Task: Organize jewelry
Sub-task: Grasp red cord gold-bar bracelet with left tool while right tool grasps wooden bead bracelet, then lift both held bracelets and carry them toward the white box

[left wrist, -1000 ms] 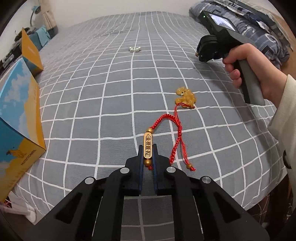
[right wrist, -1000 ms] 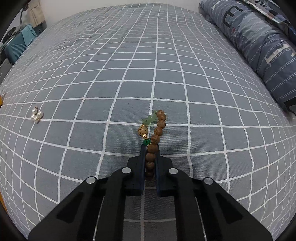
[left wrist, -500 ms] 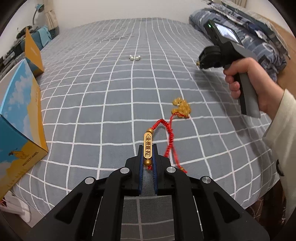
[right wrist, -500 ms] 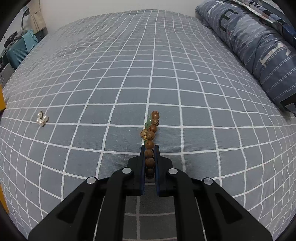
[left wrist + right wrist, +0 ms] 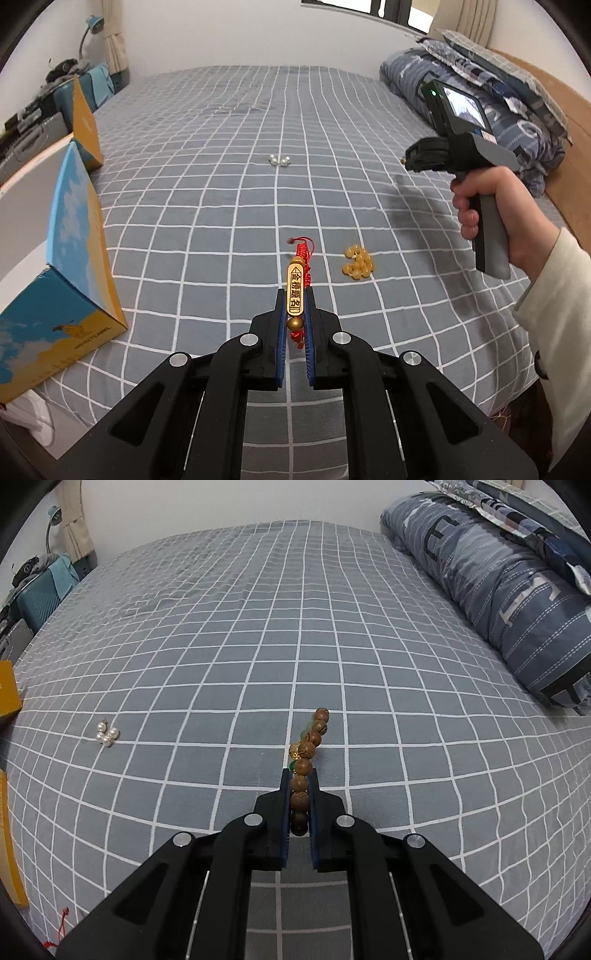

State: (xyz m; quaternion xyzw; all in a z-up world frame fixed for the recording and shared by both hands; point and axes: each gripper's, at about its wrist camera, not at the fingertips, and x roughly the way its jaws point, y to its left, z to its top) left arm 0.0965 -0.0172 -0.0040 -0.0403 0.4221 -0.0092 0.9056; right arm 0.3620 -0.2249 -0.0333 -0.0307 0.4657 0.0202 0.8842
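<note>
My left hand-held gripper (image 5: 294, 306) is clamped on the gold charm bracelet (image 5: 295, 291) above the bed (image 5: 221, 184); its stiff bar points straight ahead, limp red cord trailing, so I grip the bar. My right hand-held gripper (image 5: 300, 786) pinches the wooden bead bracelet (image 5: 308, 749), light, floppy, slippery, strung forward.

Left gripper (image 5: 295, 302) and right gripper (image 5: 299, 786), fingers clamped, both raised.
</note>
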